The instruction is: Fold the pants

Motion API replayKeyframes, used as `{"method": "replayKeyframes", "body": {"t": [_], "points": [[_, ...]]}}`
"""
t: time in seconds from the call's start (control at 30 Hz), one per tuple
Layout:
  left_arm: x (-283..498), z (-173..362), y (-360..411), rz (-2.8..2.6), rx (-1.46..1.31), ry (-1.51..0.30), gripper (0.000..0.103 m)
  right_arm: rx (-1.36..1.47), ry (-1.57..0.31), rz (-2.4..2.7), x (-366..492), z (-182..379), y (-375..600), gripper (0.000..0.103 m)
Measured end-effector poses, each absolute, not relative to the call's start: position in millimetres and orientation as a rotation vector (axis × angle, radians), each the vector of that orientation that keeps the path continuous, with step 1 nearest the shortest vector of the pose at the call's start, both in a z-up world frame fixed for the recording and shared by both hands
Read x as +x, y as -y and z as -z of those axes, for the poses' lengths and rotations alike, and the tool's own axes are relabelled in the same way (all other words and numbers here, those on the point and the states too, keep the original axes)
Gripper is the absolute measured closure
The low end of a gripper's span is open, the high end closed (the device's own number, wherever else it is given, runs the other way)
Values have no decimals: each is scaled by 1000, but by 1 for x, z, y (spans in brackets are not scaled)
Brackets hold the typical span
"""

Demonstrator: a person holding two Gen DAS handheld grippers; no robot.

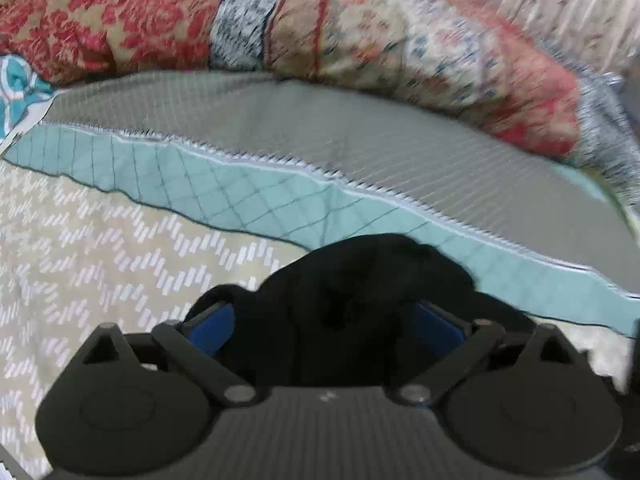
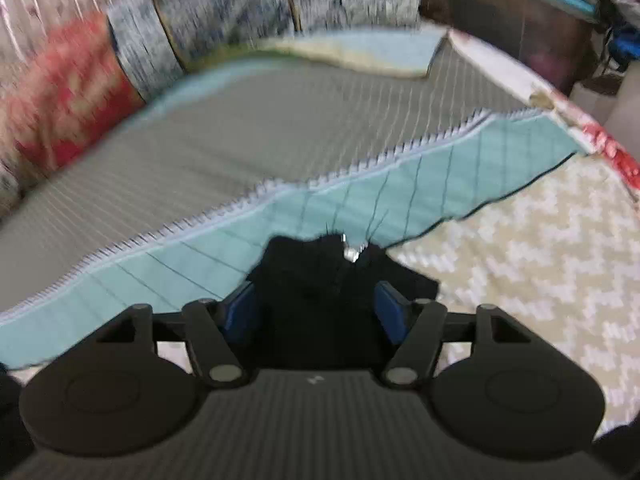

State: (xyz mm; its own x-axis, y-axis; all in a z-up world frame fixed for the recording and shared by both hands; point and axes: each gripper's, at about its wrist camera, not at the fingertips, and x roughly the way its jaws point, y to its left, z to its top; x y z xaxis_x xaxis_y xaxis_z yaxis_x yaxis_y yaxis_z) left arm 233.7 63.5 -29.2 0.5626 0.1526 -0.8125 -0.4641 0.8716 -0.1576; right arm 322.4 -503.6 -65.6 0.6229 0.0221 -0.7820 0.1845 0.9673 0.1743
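Observation:
The black pants [image 1: 352, 280] lie bunched between the blue pads [image 1: 212, 328] of my left gripper [image 1: 324, 332]. Its jaws stand wide and the cloth sits loosely in the gap. In the right wrist view another bunch of the black pants [image 2: 316, 280], with a small metal fastener [image 2: 352, 252] on top, fills the narrower gap of my right gripper [image 2: 316, 316] and touches both pads [image 2: 390, 312]. Both grippers point down over the bed. The rest of the pants is hidden under the grippers.
A beige zigzag bedsheet [image 1: 100, 248] lies under the grippers. Beyond it are a teal quilted band [image 1: 248, 200] and a grey striped blanket [image 1: 360, 132]. Red patterned bedding [image 1: 120, 20] is piled at the back. The bed's edge [image 2: 592, 136] shows at the right.

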Motion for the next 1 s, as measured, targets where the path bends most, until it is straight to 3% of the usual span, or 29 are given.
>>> {"method": "replayKeyframes", "body": {"t": [0.03, 0.07, 0.1, 0.13, 0.17, 0.43, 0.53, 0.6, 0.63, 0.67, 0.7, 0.8, 0.83, 1.0], "points": [[238, 36, -63, -386, -361, -928, 46, 246, -920, 109, 324, 75, 498, 41], [242, 43, -60, -403, -337, -965, 69, 236, -941, 115, 325, 85, 496, 50], [242, 45, -61, -418, -315, -977, 75, 191, -923, 137, 323, 90, 492, 61], [241, 44, -60, -420, -298, -974, 86, 166, -893, 132, 316, 87, 487, 91], [236, 38, -62, -410, -296, -964, 91, 170, -870, 100, 314, 80, 486, 95], [138, -48, -116, -285, -669, -716, 92, 627, -236, -7, 205, -47, 598, 96], [88, -46, -125, -276, -730, -704, 91, 611, -176, 55, 150, -48, 630, 94], [69, -33, -124, -281, -746, -736, 90, 577, -241, 124, 127, -23, 647, 84], [61, -24, -122, -287, -743, -760, 88, 563, -311, 188, 116, -4, 655, 62], [56, -16, -120, -292, -743, -780, 85, 565, -388, 280, 106, 16, 665, 52], [54, -8, -122, -299, -753, -795, 83, 584, -455, 382, 96, 35, 675, 50], [46, 8, -123, -341, -810, -820, 72, 716, -526, 511, 64, 69, 699, 50], [43, 9, -119, -346, -814, -812, 64, 736, -518, 516, 57, 69, 701, 50], [49, -6, -97, -302, -727, -757, 31, 639, -494, 417, 70, 39, 684, 50]]}}
